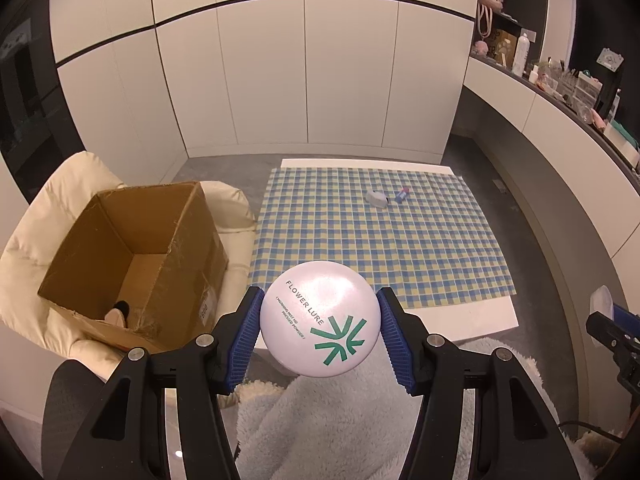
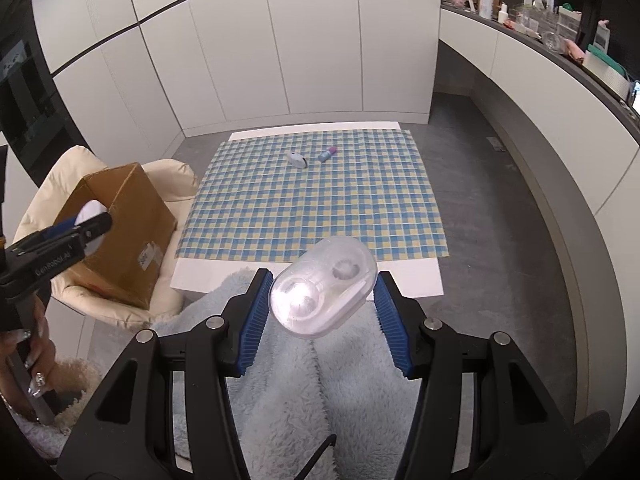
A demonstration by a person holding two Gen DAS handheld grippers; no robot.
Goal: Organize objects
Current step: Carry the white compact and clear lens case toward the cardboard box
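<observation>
Checked tablecloth [image 1: 360, 240] bears two small items, perhaps toiletries; each gripper [image 1: 320, 320] clamps one case.

Both grippers angle downward over the person's lap, each with something clamped between its blue ribbed pads. The left gripper [image 1: 320, 326] pinches a round white compact [image 1: 320, 318] by its edges, pads pressing either side. The right gripper [image 2: 323, 300] grips a clear plastic case [image 2: 323, 292] the same way. In the right wrist view, the person's left hand [image 2: 28, 356] wraps around the left gripper's handle, long decorated nails showing.
</observation>
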